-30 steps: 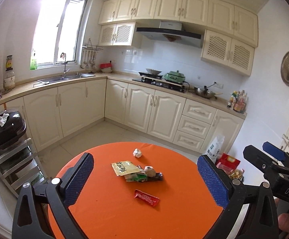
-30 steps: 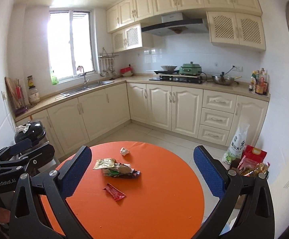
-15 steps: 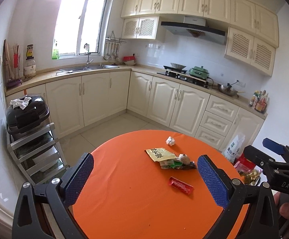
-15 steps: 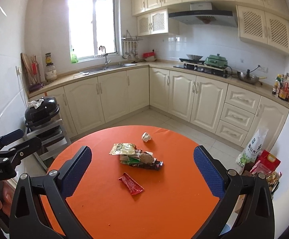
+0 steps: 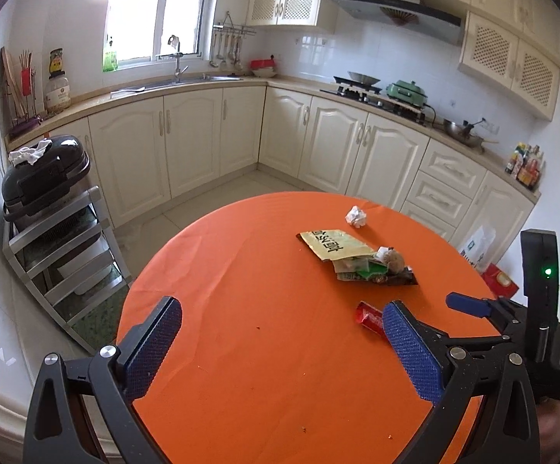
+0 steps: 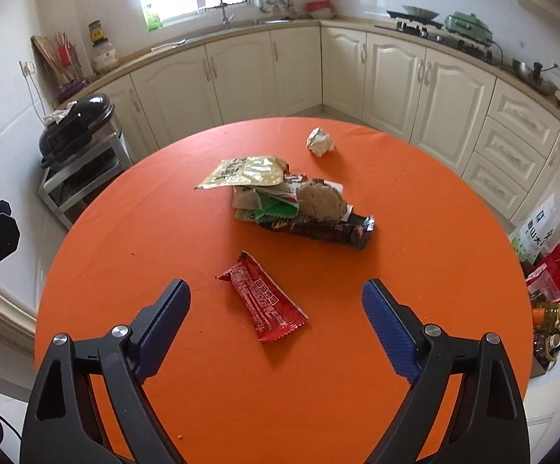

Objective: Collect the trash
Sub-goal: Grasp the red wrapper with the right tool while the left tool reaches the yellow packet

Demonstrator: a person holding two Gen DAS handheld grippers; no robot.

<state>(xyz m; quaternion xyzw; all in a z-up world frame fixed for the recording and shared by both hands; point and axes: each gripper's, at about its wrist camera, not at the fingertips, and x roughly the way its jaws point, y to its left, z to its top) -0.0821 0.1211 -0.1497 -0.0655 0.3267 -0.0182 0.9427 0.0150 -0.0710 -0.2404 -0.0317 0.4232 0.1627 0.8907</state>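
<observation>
The right gripper [image 6: 276, 309] hangs over the near part of the round orange surface [image 6: 415, 290] with its jaws wide apart; they have just been closing a little, and the red wrapper [image 6: 266, 303] lies flat between the blue pads, untouched by either. That wrapper is the nearest piece of trash. Beyond it, toward the middle of the surface, sits a small heap: a gold packet [image 6: 243, 172] overlapping some green and white wrappers [image 6: 268, 203], a brown crumpled lump [image 6: 320, 201] on top of them, and a dark wrapper [image 6: 318, 230] along the near edge of the heap. Farther still, apart from the heap, lies one white paper ball [image 6: 320, 141]. So the count is one red wrapper, one gold packet, one dark wrapper, one brown lump and one paper ball; how many green and white wrappers are tangled in the heap I cannot tell. The left gripper [image 5: 280, 342] is also open and empty, held over the near left part of the surface, well away from the heap. By my reading nothing has been collected yet: every piece is on the surface and neither gripper holds anything. No bin or bag for the trash is plainly identifiable. A few crumbs [image 5: 258, 326] dot the cloth as well.
</observation>
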